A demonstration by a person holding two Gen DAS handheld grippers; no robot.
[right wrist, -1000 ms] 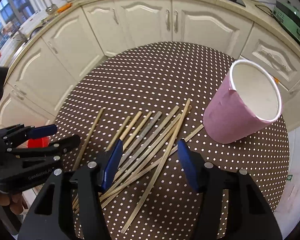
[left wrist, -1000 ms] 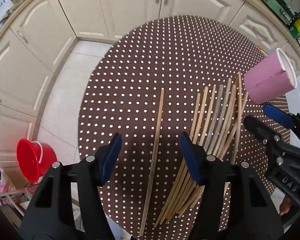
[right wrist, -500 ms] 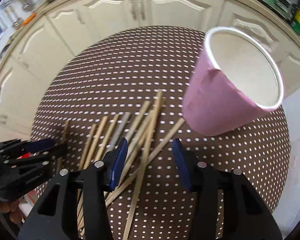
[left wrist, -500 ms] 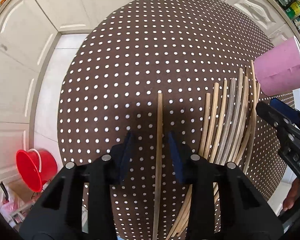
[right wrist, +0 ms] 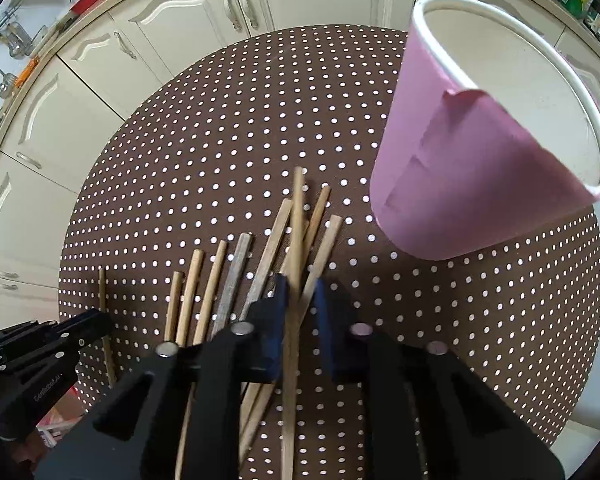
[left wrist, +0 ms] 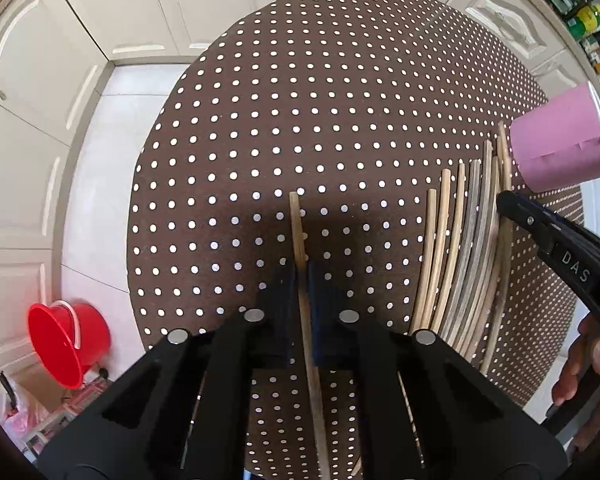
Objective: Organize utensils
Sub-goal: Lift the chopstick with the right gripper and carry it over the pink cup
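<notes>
A lone wooden chopstick [left wrist: 297, 224] lies on the round brown dotted table [left wrist: 320, 100]. My left gripper [left wrist: 302, 274] points down over it, its jaws closing tight, blue pads pressed on the stick. To its right lies a row of several chopsticks [left wrist: 462, 256] beside an upright pink cup [left wrist: 560, 152]. In the right wrist view my right gripper [right wrist: 300, 286] has its jaws closing tight on one long chopstick [right wrist: 298, 216] lying on top of that pile [right wrist: 236, 272]. The pink cup [right wrist: 480, 168] stands empty just right of the pile. Each gripper shows in the other's view: right gripper [left wrist: 512, 206], left gripper [right wrist: 96, 322].
Cream kitchen cabinets [left wrist: 100, 20] curve round the far side of the table. A red bucket [left wrist: 68, 344] stands on the floor at the left. A person's hand [left wrist: 588, 368] holds the right gripper's handle. The table's edge is close behind the cup.
Both grippers have come down and gone from open to shut. The left one has closed on the lone chopstick, the right one on a chopstick atop the pile; the right wrist has rolled.
</notes>
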